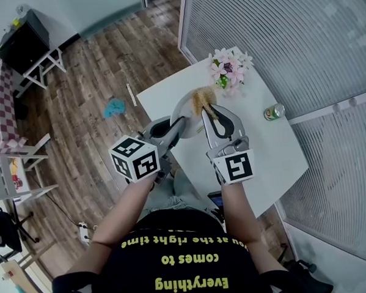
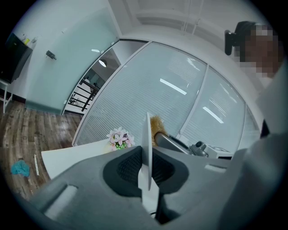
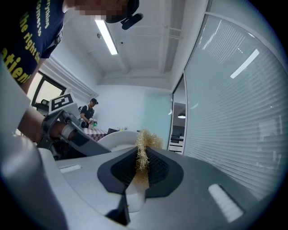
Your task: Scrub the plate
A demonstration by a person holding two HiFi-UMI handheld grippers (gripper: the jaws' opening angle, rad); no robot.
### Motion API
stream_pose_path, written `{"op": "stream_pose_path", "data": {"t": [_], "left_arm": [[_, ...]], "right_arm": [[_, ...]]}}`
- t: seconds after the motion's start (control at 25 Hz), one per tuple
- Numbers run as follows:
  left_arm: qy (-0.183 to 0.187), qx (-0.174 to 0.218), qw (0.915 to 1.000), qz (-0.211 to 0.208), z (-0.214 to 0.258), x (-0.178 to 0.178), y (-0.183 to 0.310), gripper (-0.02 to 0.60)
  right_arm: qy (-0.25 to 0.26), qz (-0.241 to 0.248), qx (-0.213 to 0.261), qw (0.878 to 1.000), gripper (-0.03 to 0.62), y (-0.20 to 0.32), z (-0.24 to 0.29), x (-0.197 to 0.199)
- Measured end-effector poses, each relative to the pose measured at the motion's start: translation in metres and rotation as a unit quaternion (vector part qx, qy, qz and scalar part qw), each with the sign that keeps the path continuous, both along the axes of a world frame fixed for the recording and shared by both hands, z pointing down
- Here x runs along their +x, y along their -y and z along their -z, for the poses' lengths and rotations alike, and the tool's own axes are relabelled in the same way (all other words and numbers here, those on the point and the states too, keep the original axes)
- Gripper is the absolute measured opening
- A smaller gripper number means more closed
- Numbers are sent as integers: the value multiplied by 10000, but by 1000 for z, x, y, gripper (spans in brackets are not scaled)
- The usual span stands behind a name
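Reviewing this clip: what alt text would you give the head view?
Seen from above, a person's left gripper clamps a white plate on edge while the right gripper holds a straw-coloured scrubber at the plate's face, above a white table. Pink flowers and a green can sit on the table, with wood floor around.

White counter (image 1: 275, 150) noted on a wooden floor (image 1: 87, 74). Bunch of pink flowers (image 1: 229, 67) is set at its far corner. A green can (image 1: 273, 112) is laid on its side near the right edge. A teal cloth (image 1: 114, 107) is seen on the floor, well apart from a black cabinet (image 1: 22, 40).
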State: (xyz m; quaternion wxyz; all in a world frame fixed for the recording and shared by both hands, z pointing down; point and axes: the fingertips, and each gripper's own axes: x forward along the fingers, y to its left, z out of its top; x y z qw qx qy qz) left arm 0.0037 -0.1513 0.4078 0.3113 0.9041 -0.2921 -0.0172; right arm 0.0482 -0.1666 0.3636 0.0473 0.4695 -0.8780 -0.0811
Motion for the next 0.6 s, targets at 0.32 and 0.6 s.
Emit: {"op": "stream_pose_path", "data": {"t": [0.32,0.6], "left_arm": [[-9,-6,10000,47,1,-3,2,21],[-8,5,10000,61,2,-4,4,21]], "right_arm": [[-67,471,71,9988,34,-11,1,-22],[-125,823,130,9964,34,-18,3,-33]]}}
